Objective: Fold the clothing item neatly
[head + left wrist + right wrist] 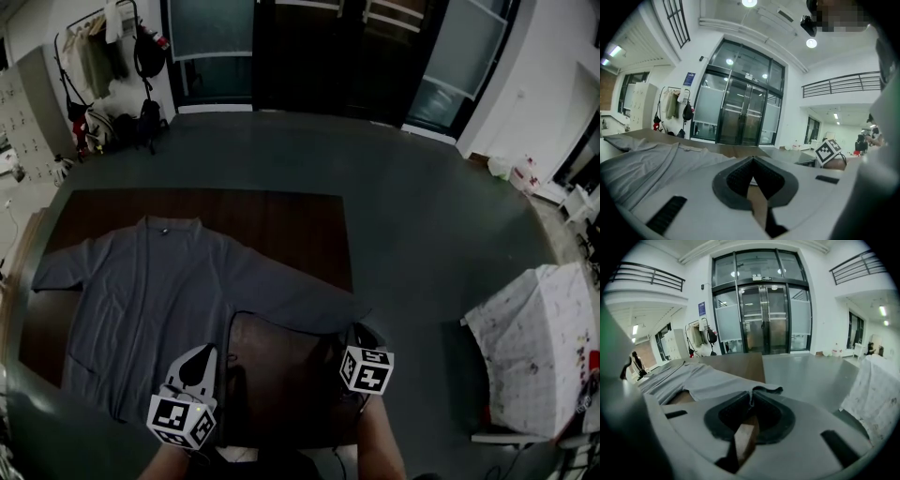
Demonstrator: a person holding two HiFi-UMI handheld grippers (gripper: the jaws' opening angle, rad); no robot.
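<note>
First fold is starting: grey shirt (159,291) is lying flat on the table (291,225). Right gripper (360,329) fingers are pinching the sleeve cuff (766,390). Left gripper (204,351) fingers are closed by the hem, grip unclear. Next, probably carrying the sleeve across the body.

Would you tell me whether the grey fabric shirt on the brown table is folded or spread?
Spread out: the grey fabric shirt lies flat on the brown table, both sleeves stretched sideways.

One shirt (159,281); one table (291,225); two grippers (199,356) (361,330); one clothes rack (112,56).
</note>
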